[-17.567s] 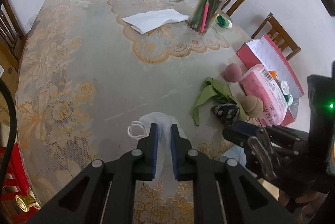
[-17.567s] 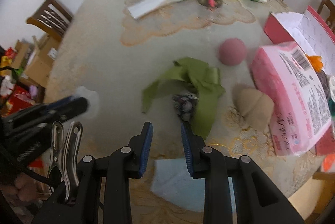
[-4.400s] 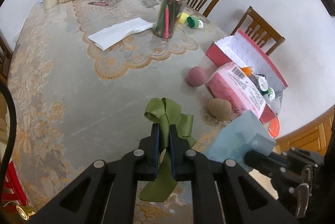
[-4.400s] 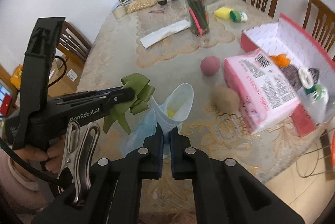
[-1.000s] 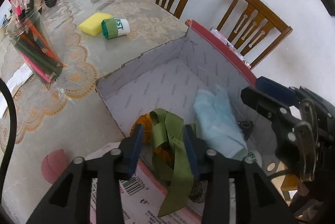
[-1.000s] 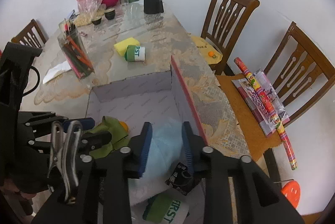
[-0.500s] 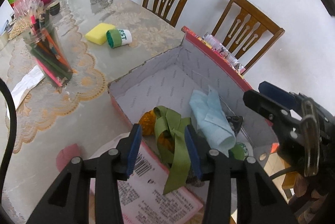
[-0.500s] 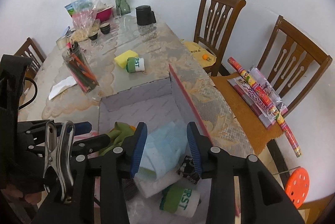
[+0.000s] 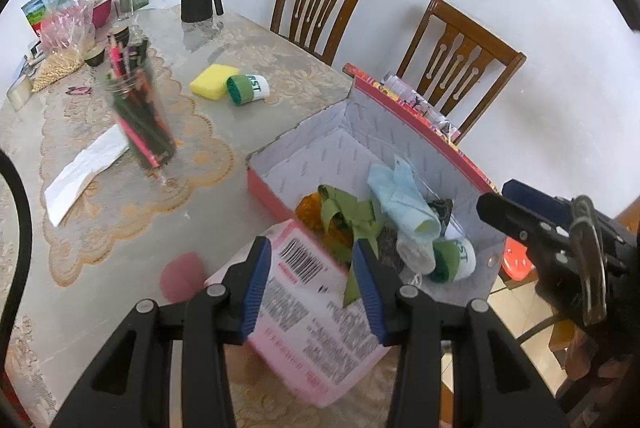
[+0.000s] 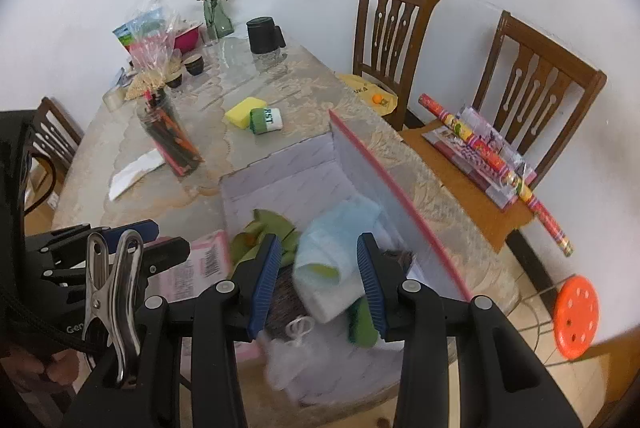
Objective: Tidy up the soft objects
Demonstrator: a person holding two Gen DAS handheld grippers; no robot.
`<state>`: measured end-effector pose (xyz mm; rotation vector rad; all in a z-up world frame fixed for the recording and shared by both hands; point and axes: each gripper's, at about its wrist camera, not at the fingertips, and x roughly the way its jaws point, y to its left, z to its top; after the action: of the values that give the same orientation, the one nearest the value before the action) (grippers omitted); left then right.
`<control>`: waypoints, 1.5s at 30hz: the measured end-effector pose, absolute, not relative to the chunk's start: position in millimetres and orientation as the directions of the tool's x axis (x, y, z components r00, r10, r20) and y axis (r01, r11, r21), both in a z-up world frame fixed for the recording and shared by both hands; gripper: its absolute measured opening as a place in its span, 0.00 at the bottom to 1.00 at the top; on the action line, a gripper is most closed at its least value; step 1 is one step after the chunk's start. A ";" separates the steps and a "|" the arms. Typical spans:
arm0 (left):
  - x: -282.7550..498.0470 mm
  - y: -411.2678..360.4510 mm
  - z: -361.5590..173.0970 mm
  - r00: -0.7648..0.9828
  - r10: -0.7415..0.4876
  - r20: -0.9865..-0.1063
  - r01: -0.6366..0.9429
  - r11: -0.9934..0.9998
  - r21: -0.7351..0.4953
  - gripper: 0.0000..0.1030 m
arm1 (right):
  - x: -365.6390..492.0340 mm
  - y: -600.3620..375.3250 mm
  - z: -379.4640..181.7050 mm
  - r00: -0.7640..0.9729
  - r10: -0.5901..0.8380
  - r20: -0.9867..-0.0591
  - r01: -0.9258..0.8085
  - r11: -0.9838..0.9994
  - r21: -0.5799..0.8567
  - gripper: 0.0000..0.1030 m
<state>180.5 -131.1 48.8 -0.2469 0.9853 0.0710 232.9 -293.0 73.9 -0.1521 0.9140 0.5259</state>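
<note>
Both tongs, left (image 9: 312, 276) & right (image 10: 322, 278), are apart, holding nothing, because green ribbon (image 9: 352, 218) & blue cloth (image 10: 336, 232) lie inside pink box (image 9: 420, 131) at frame centre

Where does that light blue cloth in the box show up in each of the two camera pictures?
Left wrist: blue cloth right of centre, in the box, beside the green ribbon.
Right wrist: blue cloth low centre, between the open right fingers.
Shared landmark: yellow sponge on the table beyond the box.
</note>
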 end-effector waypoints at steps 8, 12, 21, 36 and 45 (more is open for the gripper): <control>148.0 -119.4 61.1 0.571 -0.043 -0.820 -0.151 0.976 -0.156 0.43 | 193.2 -283.6 86.2 0.507 0.370 -0.778 -0.464 0.878 0.114 0.39; 132.1 -113.3 65.4 0.575 -0.034 -0.818 -0.144 0.979 -0.142 0.43 | 170.2 -277.2 86.6 0.507 0.368 -0.780 -0.434 0.890 0.138 0.39; 98.6 -98.3 69.0 0.575 -0.015 -0.818 -0.133 0.985 -0.112 0.43 | 125.8 -263.8 73.2 0.472 0.363 -0.803 -0.333 0.917 0.219 0.39; 59.4 -78.3 60.0 0.563 0.009 -0.826 -0.117 0.991 -0.069 0.48 | 70.0 -234.5 55.0 0.440 0.359 -0.823 -0.262 0.928 0.265 0.39; 42.8 -71.3 45.0 0.528 0.011 -0.849 -0.125 0.990 -0.064 0.49 | 60.5 -231.0 43.4 0.414 0.346 -0.842 -0.204 0.937 0.285 0.40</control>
<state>42.8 -71.3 45.0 -0.1222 1.0123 0.0814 60.5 -231.0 43.4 0.1458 1.0914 0.3468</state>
